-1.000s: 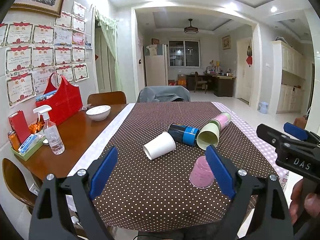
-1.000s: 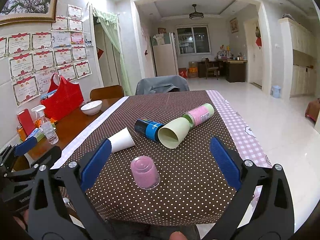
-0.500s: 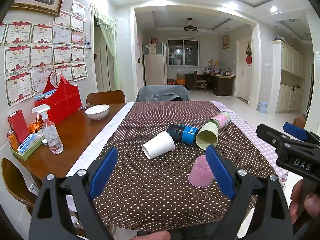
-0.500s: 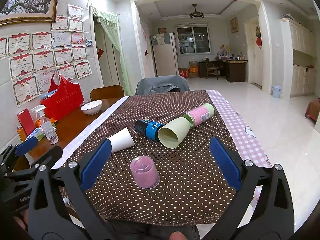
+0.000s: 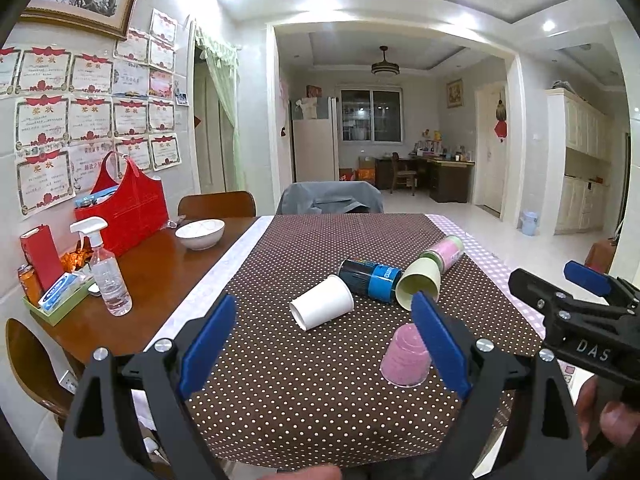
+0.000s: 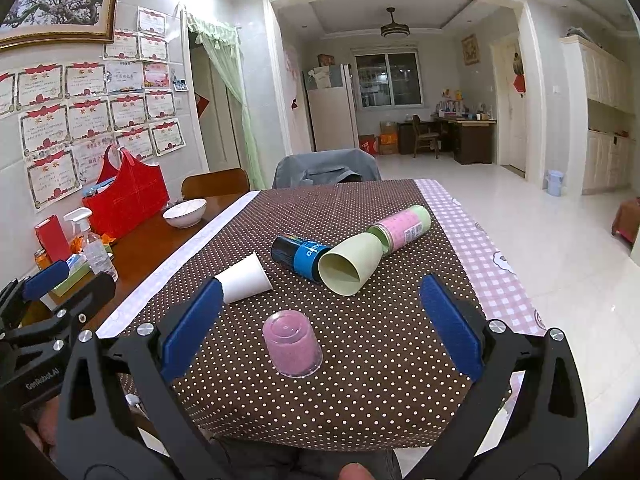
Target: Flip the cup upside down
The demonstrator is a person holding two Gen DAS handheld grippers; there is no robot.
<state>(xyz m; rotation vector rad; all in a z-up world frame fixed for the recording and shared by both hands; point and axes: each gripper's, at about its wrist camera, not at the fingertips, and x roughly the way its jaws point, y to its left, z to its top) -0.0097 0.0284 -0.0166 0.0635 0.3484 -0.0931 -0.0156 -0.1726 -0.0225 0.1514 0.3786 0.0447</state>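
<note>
A pink plastic cup (image 5: 406,358) (image 6: 292,348) stands upside down on the dotted brown tablecloth (image 5: 320,380) near the front edge. A white paper cup (image 5: 322,307) (image 6: 244,278) and a pale green cup (image 5: 420,289) (image 6: 350,266) lie on their sides behind it. My left gripper (image 5: 324,344) is open and empty, held above the table's front, left of the pink cup. My right gripper (image 6: 320,324) is open and empty, with the pink cup between its fingers and a little ahead.
A dark blue can (image 6: 300,256) and a pink-green can (image 6: 402,226) lie beside the green cup. A spray bottle (image 5: 106,272), a white bowl (image 5: 200,233), a red bag (image 5: 124,208) and small boxes stand on the bare wood at the left. Chairs stand at the far end.
Both grippers stay open and nearly still. The left wrist view has tilted up slightly. The cups have not moved.
</note>
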